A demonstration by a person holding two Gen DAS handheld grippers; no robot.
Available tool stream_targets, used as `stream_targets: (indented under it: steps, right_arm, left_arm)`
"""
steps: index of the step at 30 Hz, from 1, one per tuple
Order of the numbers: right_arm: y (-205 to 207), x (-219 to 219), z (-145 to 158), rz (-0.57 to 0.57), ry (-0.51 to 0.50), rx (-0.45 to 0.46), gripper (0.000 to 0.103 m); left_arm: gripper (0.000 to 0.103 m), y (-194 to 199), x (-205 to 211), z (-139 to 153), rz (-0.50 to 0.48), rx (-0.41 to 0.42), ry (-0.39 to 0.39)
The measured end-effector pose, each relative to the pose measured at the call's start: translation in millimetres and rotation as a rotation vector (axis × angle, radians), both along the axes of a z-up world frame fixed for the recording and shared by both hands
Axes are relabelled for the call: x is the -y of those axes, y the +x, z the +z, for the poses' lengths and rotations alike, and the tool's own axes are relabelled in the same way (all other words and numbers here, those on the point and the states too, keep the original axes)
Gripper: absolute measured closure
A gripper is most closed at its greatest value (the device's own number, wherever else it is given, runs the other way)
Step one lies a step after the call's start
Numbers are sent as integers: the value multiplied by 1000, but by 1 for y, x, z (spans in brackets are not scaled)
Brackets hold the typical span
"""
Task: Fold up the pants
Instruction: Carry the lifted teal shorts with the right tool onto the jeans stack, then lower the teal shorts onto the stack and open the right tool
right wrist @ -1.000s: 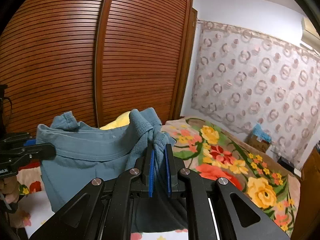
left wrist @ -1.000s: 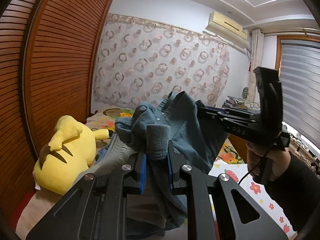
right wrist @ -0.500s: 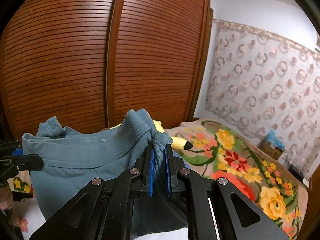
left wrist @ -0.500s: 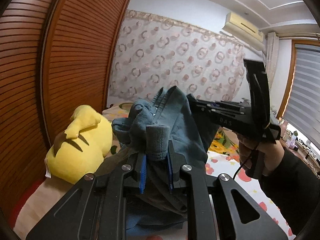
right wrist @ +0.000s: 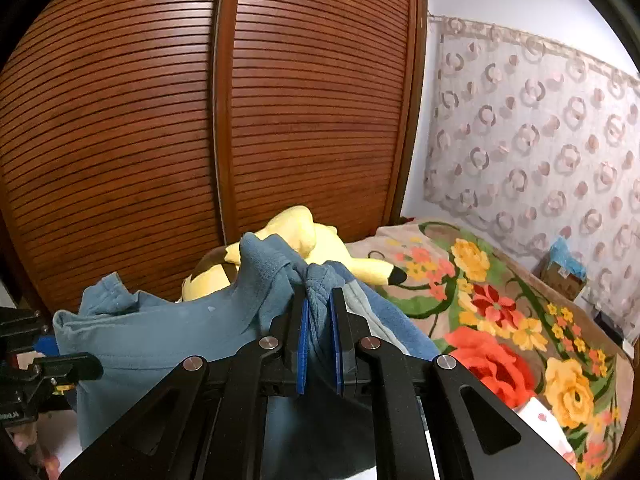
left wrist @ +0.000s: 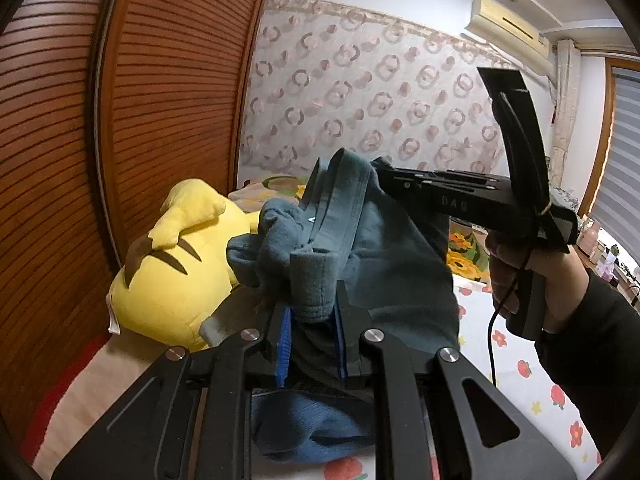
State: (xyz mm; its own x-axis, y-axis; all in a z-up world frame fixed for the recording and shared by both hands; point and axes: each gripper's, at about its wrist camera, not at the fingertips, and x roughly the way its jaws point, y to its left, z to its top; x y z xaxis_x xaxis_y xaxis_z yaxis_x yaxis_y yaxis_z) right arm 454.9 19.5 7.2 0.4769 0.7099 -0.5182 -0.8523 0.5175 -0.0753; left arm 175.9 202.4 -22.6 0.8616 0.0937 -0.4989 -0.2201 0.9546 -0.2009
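Both my grippers, left gripper (left wrist: 310, 316) and right gripper (right wrist: 319, 316), clench the pants (right wrist: 160, 336); I'd keep that edge taut and level while lowering onto the bed (right wrist: 520, 300).

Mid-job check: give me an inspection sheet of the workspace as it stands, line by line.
Surface: bed with a white flower-print sheet; floral blanket further back.
Job's things: blue-grey pants, bunched and held up between both grippers, lower part hanging to the bed.
Clutter: yellow plush toy lying beside the pants, against the wardrobe.
Grippers: left gripper shut on a pants cuff; right gripper shut on pants fabric.
Cables: black cable hanging from the right gripper's handle, held by the right hand.
Surroundings: slatted wooden wardrobe, patterned curtain, air conditioner, window blind.
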Motion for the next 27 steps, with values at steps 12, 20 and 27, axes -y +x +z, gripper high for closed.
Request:
stream_targets:
  steps: [12, 20, 27]
  right_arm:
    - [0, -5, 9, -33, -26, -47, 84]
    - [-3, 15, 12, -10, -18, -88, 62]
    - [17, 13, -1, -47, -70, -114, 62]
  left_arm:
    - [85, -2, 1, -6, 5, -13, -14]
    - [84, -1, 0, -7, 6, -17, -16]
    - [83, -2, -1, -12, 6, -29, -10]
